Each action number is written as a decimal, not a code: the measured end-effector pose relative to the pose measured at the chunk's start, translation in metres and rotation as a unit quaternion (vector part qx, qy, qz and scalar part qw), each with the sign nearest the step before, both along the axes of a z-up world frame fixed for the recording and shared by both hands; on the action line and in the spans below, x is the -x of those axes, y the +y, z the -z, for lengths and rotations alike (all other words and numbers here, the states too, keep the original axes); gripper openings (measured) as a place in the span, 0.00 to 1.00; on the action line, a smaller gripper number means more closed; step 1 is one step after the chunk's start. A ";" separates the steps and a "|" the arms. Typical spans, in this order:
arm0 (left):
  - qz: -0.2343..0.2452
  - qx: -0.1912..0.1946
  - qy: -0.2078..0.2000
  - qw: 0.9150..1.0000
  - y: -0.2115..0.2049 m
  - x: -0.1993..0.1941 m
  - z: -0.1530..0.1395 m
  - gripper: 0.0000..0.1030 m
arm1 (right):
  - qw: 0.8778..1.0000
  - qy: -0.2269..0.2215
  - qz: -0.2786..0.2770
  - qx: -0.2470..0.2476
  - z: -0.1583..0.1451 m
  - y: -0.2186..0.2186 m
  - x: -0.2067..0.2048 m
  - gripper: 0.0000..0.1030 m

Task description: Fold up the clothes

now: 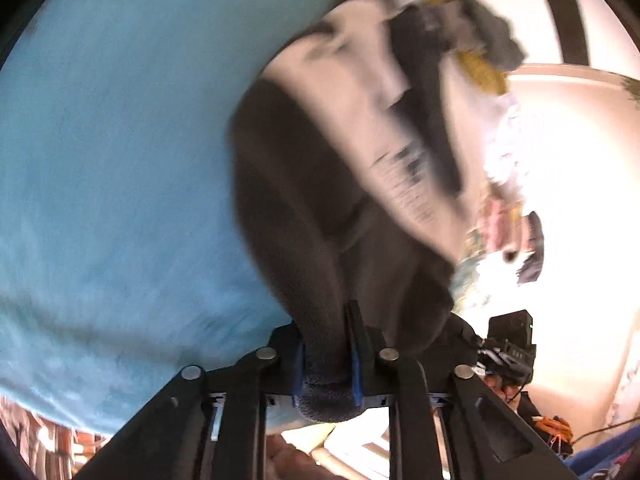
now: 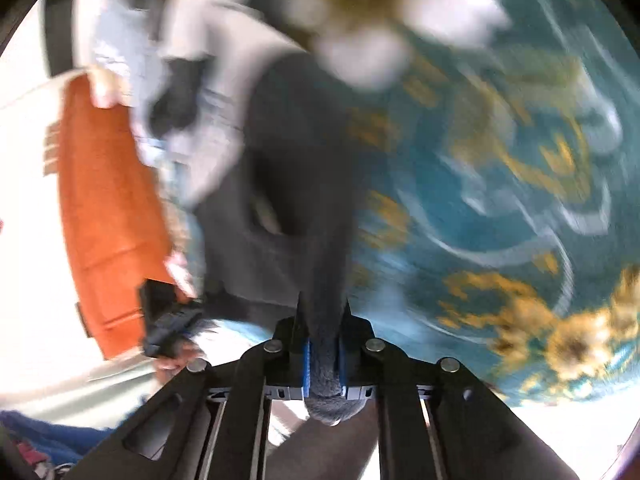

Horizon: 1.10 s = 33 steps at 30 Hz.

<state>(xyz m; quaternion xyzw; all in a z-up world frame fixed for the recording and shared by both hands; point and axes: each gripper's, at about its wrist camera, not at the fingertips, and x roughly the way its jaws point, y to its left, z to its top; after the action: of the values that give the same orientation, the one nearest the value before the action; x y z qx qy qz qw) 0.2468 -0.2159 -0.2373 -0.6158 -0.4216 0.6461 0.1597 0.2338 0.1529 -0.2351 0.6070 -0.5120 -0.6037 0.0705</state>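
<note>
A dark grey garment with a pale panel hangs stretched between my two grippers. My left gripper is shut on one bunched edge of it, above a plain blue cloth. My right gripper is shut on another bunched edge of the same garment. Both views are blurred by motion. The right gripper shows at the lower right of the left wrist view, and the left gripper shows at the lower left of the right wrist view.
A heap of mixed clothes lies beyond the garment. A teal cloth with yellow and white pattern covers the surface on the right. An orange crate stands at the left. Bright floor lies beyond.
</note>
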 end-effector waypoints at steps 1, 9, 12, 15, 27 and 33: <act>-0.007 -0.004 0.012 1.000 -0.004 0.013 -0.010 0.13 | 1.000 0.020 0.004 0.006 -0.009 0.000 0.013 0.10; -0.026 0.005 0.073 0.997 -0.010 0.146 -0.046 0.10 | 0.989 0.121 0.075 0.030 -0.061 0.039 0.125 0.10; -0.033 0.018 0.081 0.996 -0.010 0.188 -0.044 0.10 | 0.986 0.125 0.112 0.022 -0.066 0.054 0.167 0.10; -0.062 0.025 0.053 0.996 -0.022 0.223 -0.028 0.10 | 0.984 0.098 0.148 -0.003 -0.063 0.073 0.198 0.10; 0.064 0.175 0.106 0.977 -0.007 0.231 -0.046 0.52 | 0.978 -0.016 0.206 -0.043 -0.028 0.105 0.219 0.10; 0.222 0.278 0.195 0.914 0.053 0.249 -0.054 0.60 | 0.981 -0.016 0.176 -0.075 -0.051 0.109 0.217 0.13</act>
<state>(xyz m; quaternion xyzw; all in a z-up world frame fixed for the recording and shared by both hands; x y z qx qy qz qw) -0.0021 -0.1628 -0.1835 -0.5750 -0.0386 0.7923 0.2003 0.0169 0.2621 -0.1845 0.5205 -0.5655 -0.6332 -0.0908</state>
